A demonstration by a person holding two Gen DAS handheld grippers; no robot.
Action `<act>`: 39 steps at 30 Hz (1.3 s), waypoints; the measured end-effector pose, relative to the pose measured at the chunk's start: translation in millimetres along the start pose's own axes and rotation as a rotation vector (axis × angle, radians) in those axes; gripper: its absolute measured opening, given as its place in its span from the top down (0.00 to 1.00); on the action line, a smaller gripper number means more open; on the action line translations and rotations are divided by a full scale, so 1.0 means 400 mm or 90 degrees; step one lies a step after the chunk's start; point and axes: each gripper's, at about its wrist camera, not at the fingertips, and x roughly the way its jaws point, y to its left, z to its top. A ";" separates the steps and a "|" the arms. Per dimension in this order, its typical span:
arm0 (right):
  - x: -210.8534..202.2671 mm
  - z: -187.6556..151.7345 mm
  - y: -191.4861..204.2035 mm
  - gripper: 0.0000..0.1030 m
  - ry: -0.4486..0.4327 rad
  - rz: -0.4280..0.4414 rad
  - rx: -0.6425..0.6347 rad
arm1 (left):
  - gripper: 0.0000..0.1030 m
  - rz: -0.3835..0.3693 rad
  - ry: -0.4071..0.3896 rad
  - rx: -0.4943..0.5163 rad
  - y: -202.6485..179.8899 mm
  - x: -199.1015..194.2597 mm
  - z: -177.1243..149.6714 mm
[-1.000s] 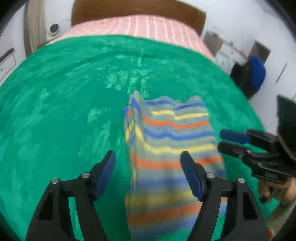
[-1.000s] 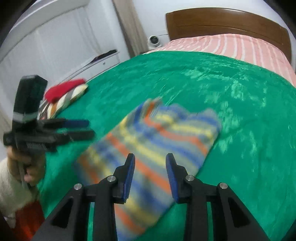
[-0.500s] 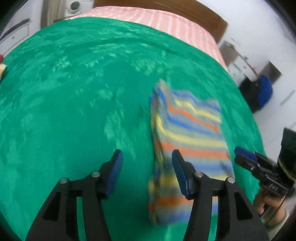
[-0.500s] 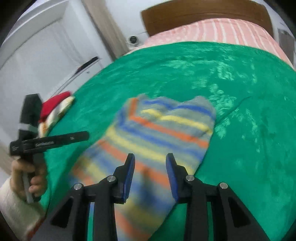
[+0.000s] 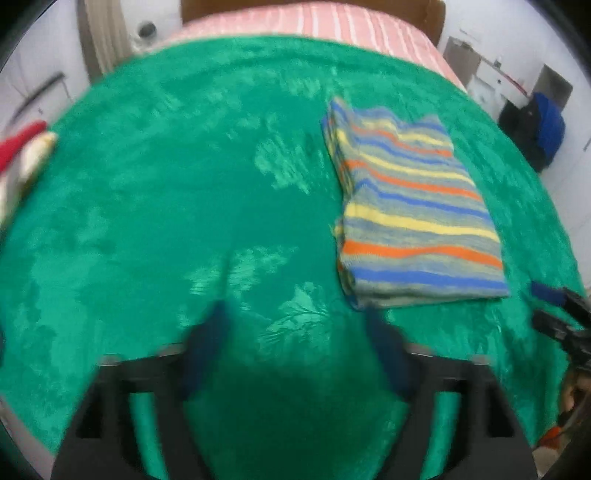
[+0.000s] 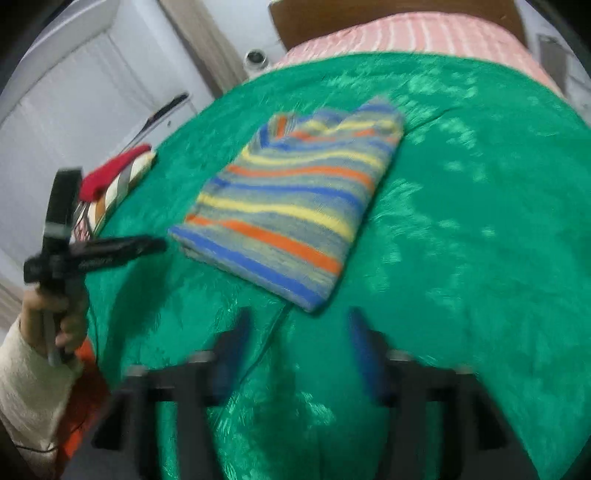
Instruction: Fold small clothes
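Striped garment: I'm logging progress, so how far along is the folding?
Done: the striped garment lies folded into a flat rectangle on the green blanket. In hand: nothing; the left gripper and right gripper are open and clear of it. Left: the red and striped clothes at the blanket's edge look untouched.

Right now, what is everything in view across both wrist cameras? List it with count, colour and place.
blanket: one, green, covering the bed.
sheet: one, pink striped, at the head end.
headboard: one, brown wood, behind the sheet.
folded garment: one, blue, yellow, orange and grey stripes, lying on the blanket.
clothes pile: one, red on top, at the blanket's left edge.
left tongs: black with blue pads, open, empty.
right tongs: black with blue pads, open, empty.
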 end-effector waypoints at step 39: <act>0.010 0.129 -0.125 0.11 -0.087 0.046 0.165 | 0.02 -0.167 0.025 -0.031 0.061 0.144 0.250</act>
